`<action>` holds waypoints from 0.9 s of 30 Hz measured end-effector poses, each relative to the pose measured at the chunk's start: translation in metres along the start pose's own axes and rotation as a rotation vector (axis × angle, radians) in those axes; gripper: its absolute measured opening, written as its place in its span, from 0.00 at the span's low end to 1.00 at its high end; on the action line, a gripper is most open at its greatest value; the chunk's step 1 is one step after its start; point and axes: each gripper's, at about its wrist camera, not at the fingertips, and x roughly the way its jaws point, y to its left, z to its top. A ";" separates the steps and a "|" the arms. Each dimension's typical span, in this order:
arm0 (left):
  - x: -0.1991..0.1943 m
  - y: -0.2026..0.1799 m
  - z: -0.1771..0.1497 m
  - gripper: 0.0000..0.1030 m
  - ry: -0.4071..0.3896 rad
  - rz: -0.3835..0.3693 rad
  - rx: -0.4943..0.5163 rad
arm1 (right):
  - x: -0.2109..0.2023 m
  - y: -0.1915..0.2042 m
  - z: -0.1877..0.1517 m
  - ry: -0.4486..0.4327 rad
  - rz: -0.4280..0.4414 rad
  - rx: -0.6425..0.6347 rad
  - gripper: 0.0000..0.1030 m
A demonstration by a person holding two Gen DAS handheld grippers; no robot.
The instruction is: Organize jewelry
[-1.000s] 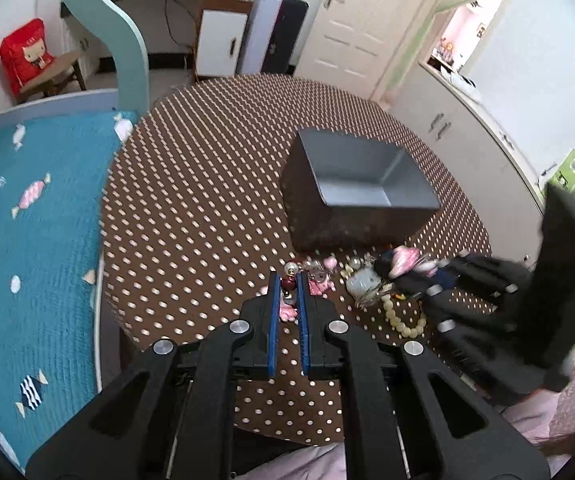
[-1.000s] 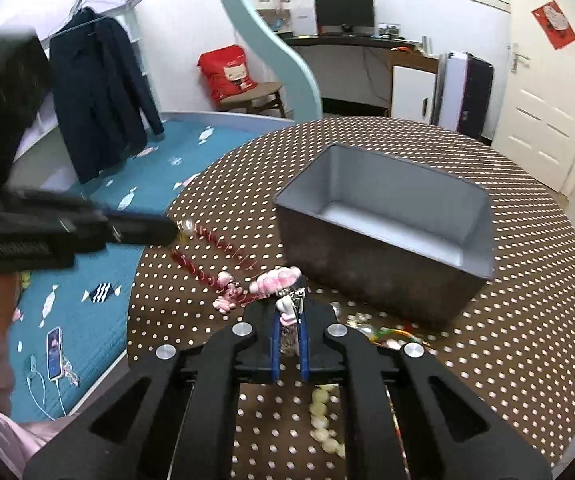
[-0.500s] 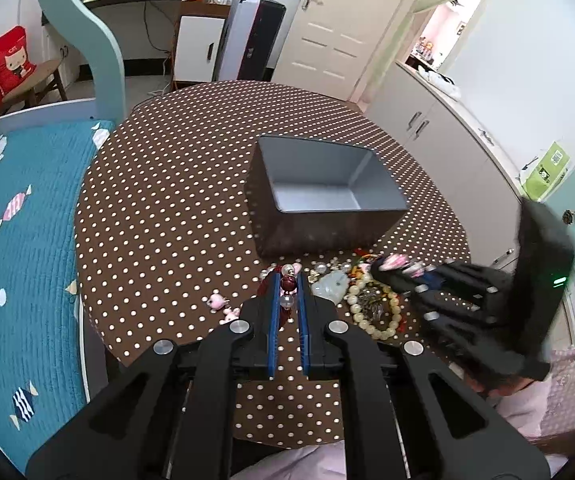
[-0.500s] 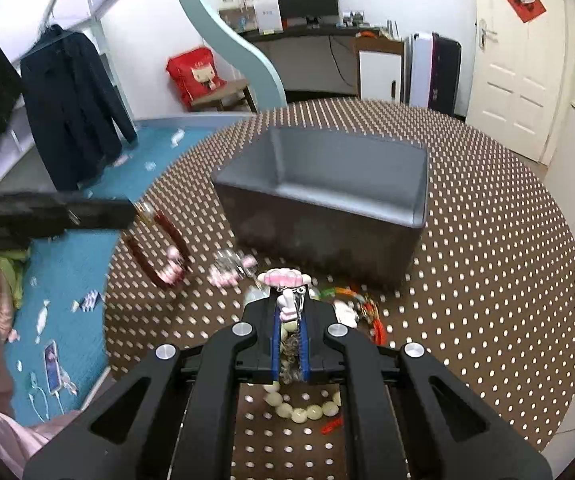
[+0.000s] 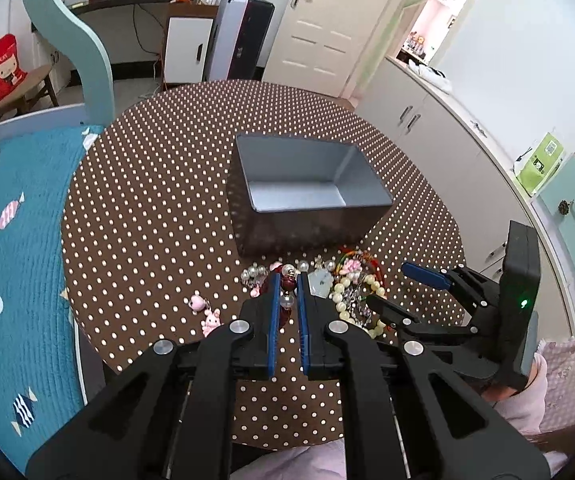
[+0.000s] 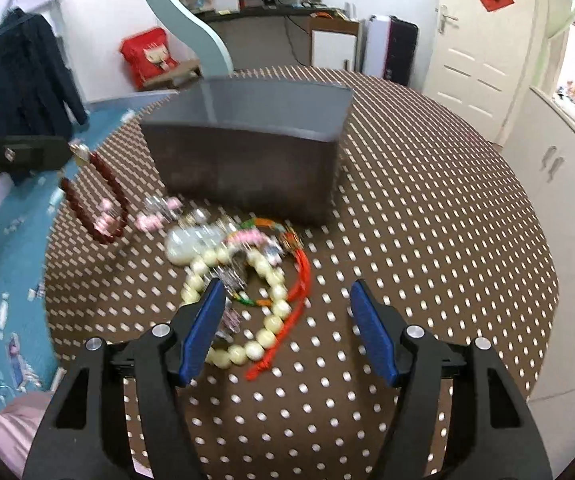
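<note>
My left gripper [image 5: 287,286] is shut on a dark red bead bracelet [image 5: 287,280], which hangs in the air left of the pile in the right wrist view [image 6: 101,208]. My right gripper [image 6: 287,312] is open and empty, low over a jewelry pile with a cream bead bracelet [image 6: 263,268], a red cord [image 6: 299,280] and a pale jade pendant [image 6: 191,240]. The right gripper also shows in the left wrist view [image 5: 399,288]. An empty grey box [image 5: 307,192] stands just behind the pile.
The round brown dotted table [image 5: 147,220] carries small pink charms [image 5: 207,312] left of the pile. A blue bed [image 5: 7,240] lies left of the table and white cabinets [image 5: 467,152] stand to the right. The table's front edge is close under both grippers.
My right gripper has opened and let go of the pink charm piece, which now lies in the pile. My left gripper has lifted the red bracelet clear of the table.
</note>
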 end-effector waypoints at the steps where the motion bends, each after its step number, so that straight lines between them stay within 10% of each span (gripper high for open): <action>1: 0.002 0.001 -0.002 0.08 0.006 -0.002 -0.002 | 0.003 0.002 -0.002 0.010 0.004 0.001 0.43; 6: 0.007 0.001 -0.008 0.08 0.021 -0.008 -0.006 | 0.003 -0.002 -0.008 0.012 0.010 0.017 0.11; 27: -0.012 -0.005 0.003 0.08 -0.025 -0.016 0.019 | -0.084 -0.020 0.043 -0.233 0.042 0.015 0.08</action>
